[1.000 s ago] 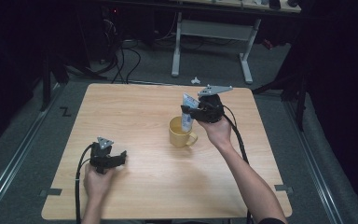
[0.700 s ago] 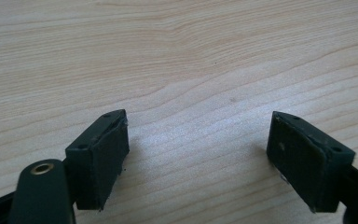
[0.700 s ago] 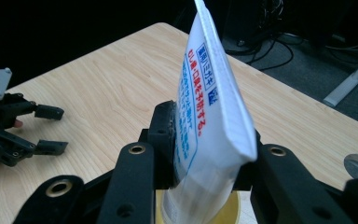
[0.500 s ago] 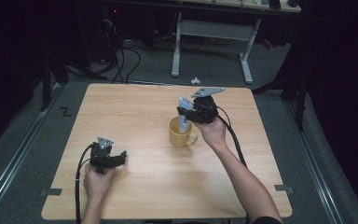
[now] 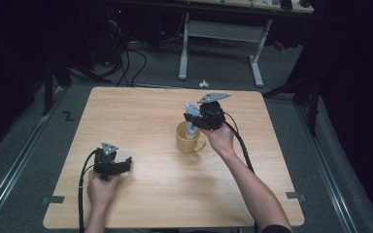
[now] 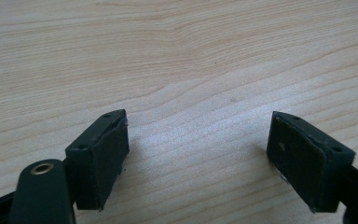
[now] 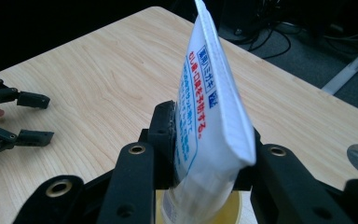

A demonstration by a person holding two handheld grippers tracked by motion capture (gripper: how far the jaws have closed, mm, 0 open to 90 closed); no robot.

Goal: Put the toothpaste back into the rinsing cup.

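Holding a tube over the mug, with a tip-over to worry about

We are clamping the right hand-held gripper point(image 7: 200, 154) shut on the white tube point(image 7: 212, 116), whose lower end is sitting inside the yellow mug point(image 5: 188, 138) near the middle of the worktop point(image 5: 141, 111). The left hand-held gripper point(image 6: 200, 158) is resting with its jaws spread wide and holding nothing, well apart from the mug on its near left. We are judging that a sideways pull could lever the tube against the rim and topple the unbraced mug, or the slick tube could slip.
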